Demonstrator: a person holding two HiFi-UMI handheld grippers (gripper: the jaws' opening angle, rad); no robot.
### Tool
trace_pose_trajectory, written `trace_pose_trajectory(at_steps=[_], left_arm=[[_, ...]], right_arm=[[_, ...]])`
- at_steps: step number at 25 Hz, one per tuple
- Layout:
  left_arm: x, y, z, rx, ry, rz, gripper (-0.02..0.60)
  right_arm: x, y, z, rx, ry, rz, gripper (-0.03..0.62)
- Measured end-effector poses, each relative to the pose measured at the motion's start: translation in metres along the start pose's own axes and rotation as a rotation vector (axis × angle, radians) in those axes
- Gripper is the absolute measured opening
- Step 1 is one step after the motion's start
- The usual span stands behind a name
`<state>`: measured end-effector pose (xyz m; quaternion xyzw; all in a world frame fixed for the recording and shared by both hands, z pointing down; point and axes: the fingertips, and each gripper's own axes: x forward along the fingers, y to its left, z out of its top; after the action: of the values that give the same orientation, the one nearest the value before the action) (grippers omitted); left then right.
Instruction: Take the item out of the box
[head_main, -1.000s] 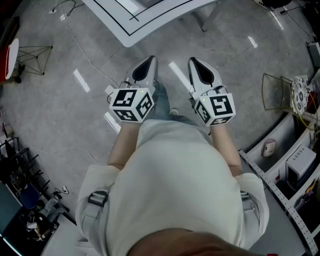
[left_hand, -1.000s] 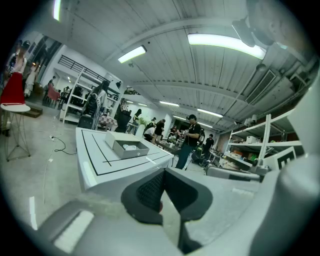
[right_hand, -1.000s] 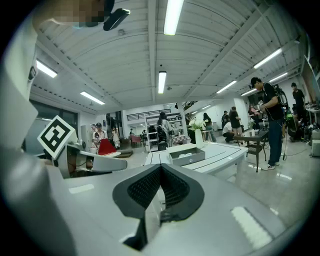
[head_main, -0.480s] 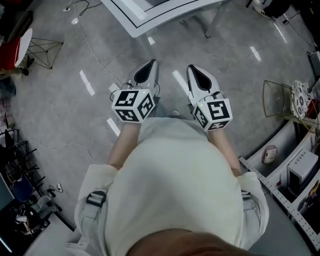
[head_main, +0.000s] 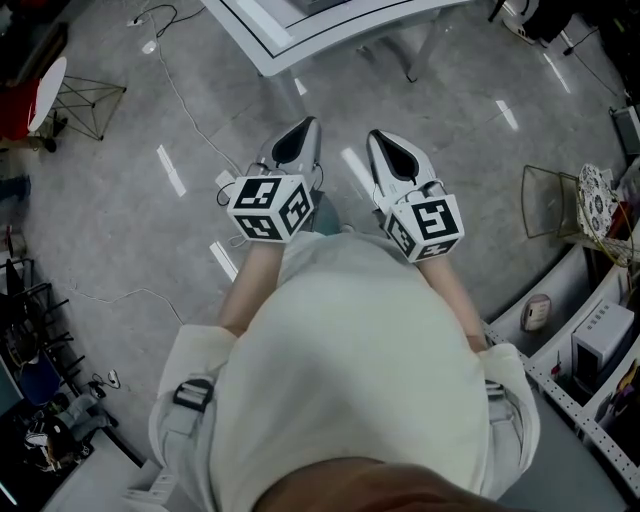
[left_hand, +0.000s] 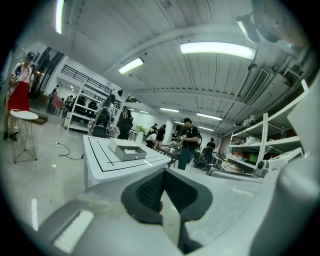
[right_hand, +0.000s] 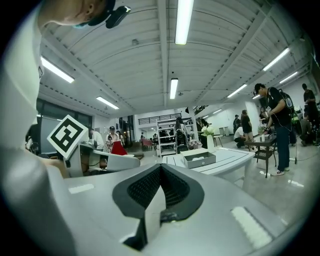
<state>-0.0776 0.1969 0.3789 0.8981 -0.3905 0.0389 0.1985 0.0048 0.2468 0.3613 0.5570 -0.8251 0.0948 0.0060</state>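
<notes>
— Where are our tools?

— Our left gripper (head_main: 301, 128) and right gripper (head_main: 386, 143) hang side by side above the grey concrete floor (head_main: 120, 225). Each has its jaws pressed together on nothing.

— And the box?

— The shallow open grey box (left_hand: 126, 149) sits on the white table with black border lines (left_hand: 98, 161), well apart from both grippers. We see a small white item (left_hand: 129, 151) lying inside it.

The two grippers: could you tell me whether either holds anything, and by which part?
Nothing is held: left gripper and right gripper are both shut, empty.
</notes>
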Motion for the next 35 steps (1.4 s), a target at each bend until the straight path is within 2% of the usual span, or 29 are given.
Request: trace_pose_trajectory(at_steps=[6,13,24,30,35], left_arm=[[0.0,0.002,-0.003,-0.008,0.01,0.008,0.002],[0.022,0.022,-0.003,-0.04,0.021,0.013,0.002],[0.088,0.064,0.023,-0.024,0.021,0.019,0.002],[0.127,0.09,0.042,-0.052,0.028,0.003,0.002],[0.162,0.107,0.061,-0.032,0.041,-0.01,0.002]], right_arm=[[0.004,-0.008,-0.002,0.031,0.006,-0.011,-0.002],[0.031,-0.022,-0.008,0.041,0.034,-0.013,-0.002],[0.104,-0.067,0.006,0.046,0.029,-0.019,-0.003],[0.15,-0.093,0.017,0.049,0.037,-0.029,-0.003],[0.184,-0.115,0.031,0.054,0.032,-0.038,-0.003]])
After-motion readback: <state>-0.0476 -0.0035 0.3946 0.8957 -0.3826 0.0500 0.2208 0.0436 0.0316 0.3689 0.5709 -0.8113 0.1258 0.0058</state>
